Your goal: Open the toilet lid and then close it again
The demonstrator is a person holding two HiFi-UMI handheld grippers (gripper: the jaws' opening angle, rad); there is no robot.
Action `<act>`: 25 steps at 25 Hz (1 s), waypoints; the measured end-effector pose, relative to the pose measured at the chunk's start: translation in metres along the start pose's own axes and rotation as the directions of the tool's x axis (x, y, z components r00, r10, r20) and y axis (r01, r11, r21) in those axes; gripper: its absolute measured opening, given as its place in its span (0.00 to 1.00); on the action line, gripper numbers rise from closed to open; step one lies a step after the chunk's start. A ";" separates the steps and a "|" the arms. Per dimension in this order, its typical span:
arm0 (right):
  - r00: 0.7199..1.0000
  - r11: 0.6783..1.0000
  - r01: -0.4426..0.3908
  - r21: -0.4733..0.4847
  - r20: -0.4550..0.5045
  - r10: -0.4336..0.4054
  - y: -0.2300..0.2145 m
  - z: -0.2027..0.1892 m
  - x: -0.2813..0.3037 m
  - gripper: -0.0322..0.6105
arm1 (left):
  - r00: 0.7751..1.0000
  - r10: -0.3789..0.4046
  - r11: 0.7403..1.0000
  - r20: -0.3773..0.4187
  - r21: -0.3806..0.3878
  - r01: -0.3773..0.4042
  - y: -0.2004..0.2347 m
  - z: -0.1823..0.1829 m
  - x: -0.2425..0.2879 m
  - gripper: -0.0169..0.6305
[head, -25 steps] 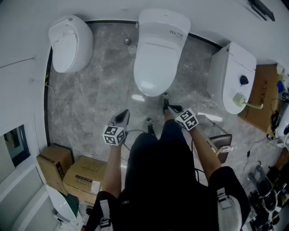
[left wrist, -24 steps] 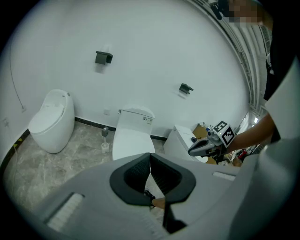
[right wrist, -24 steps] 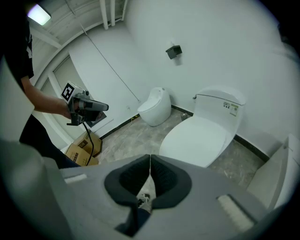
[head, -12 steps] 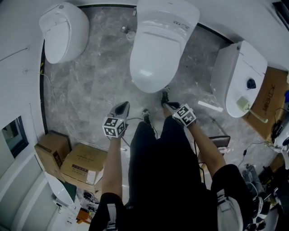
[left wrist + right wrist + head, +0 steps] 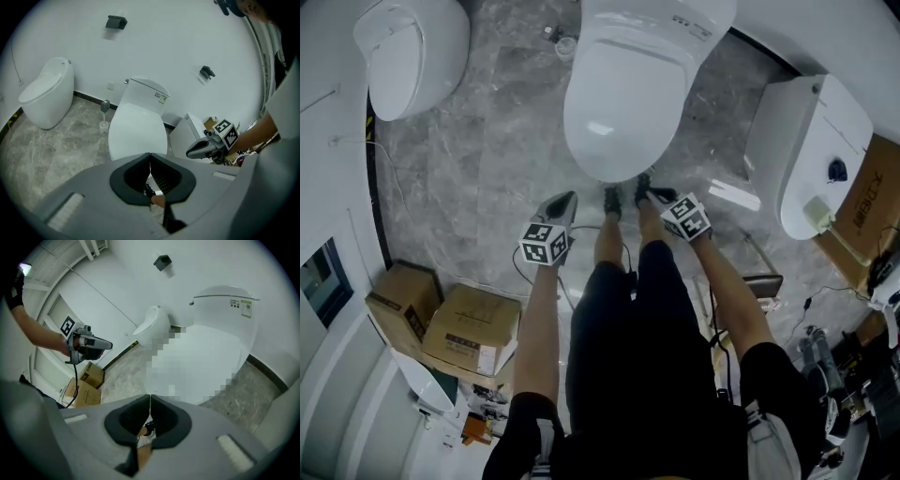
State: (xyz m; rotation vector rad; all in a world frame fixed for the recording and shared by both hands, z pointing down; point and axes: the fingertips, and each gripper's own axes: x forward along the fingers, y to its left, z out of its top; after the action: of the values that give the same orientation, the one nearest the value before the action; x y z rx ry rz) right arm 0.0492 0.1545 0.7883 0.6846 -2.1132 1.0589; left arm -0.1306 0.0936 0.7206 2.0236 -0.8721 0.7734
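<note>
The middle white toilet (image 5: 623, 103) stands straight ahead with its lid (image 5: 138, 129) down. The person's feet are at its front rim. My left gripper (image 5: 565, 199) is shut and empty, off the bowl's front left, apart from it. My right gripper (image 5: 649, 195) is shut and empty too, just below the bowl's front edge by the right foot. In the left gripper view the jaws (image 5: 150, 155) meet in a thin line, and the right gripper (image 5: 199, 149) shows at the right. In the right gripper view the jaws (image 5: 150, 397) are closed, with the tank (image 5: 225, 305) ahead and the left gripper (image 5: 93, 344) at the left.
A second toilet (image 5: 403, 47) stands at the far left and a third (image 5: 811, 155) at the right. Cardboard boxes (image 5: 469, 328) sit on the marble floor (image 5: 487, 159) at the lower left. A brush holder (image 5: 567, 45) stands beside the middle toilet's base. Cables lie near the feet.
The person has stepped up to the middle toilet. Both grippers have come down and nearer to its front rim, still shut.
</note>
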 end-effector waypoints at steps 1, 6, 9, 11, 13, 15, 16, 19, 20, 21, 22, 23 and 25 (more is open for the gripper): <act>1.000 1.000 0.004 0.015 0.006 -0.004 -0.005 -0.002 0.009 0.06 | 1.000 -0.008 1.000 -0.012 0.005 0.009 0.004 -0.005 0.009 0.04; 0.999 0.995 0.041 0.087 0.023 -0.043 -0.031 -0.018 0.045 0.06 | 0.997 -0.035 0.999 -0.062 0.026 0.037 0.026 -0.028 0.047 0.05; 0.997 0.988 0.062 0.144 0.038 -0.068 -0.047 -0.029 0.065 0.06 | 0.996 -0.034 0.999 -0.078 0.026 0.036 0.044 -0.037 0.065 0.05; 0.996 0.983 0.076 0.169 0.037 -0.083 -0.056 -0.038 0.076 0.06 | 0.996 -0.029 0.999 -0.084 0.018 0.030 0.057 -0.043 0.077 0.05; 0.994 0.978 0.090 0.190 0.036 -0.098 -0.064 -0.047 0.087 0.06 | 0.995 -0.030 0.999 -0.091 0.010 0.031 0.068 -0.049 0.089 0.05; 0.992 0.972 0.109 0.208 0.035 -0.119 -0.073 -0.054 0.096 0.06 | 0.995 -0.032 0.999 -0.098 0.001 0.032 0.077 -0.056 0.099 0.05; 0.991 0.969 0.120 0.215 0.035 -0.130 -0.077 -0.056 0.099 0.06 | 0.994 -0.031 1.000 -0.101 -0.006 0.031 0.081 -0.059 0.104 0.05; 0.987 0.959 0.143 0.246 0.040 -0.157 -0.086 -0.062 0.107 0.10 | 0.992 -0.030 0.999 -0.120 -0.035 0.026 0.092 -0.073 0.115 0.09; 0.985 0.955 0.149 0.255 0.041 -0.165 -0.090 -0.064 0.108 0.11 | 0.991 -0.027 0.999 -0.129 -0.045 0.022 0.096 -0.078 0.119 0.17; 0.984 0.952 0.156 0.263 0.041 -0.172 -0.093 -0.065 0.109 0.13 | 0.990 -0.023 0.998 -0.139 -0.053 0.016 0.099 -0.083 0.123 0.24; 0.983 0.949 0.162 0.270 0.040 -0.179 -0.095 -0.067 0.110 0.16 | 0.989 -0.021 0.998 -0.146 -0.061 0.012 0.101 -0.088 0.126 0.28; 0.982 0.946 0.165 0.278 0.041 -0.183 -0.097 -0.069 0.110 0.18 | 0.989 -0.020 0.997 -0.149 -0.073 0.009 0.103 -0.094 0.128 0.29; 0.982 0.940 0.148 0.307 0.063 -0.175 -0.097 -0.068 0.110 0.23 | 0.990 -0.029 0.993 -0.137 -0.116 0.013 0.105 -0.101 0.130 0.32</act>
State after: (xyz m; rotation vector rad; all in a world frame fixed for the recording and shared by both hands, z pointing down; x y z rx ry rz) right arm 0.0683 0.1426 0.9479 1.0523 -1.9465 1.2919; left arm -0.1593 0.0897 0.9136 1.8522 -0.7961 0.8233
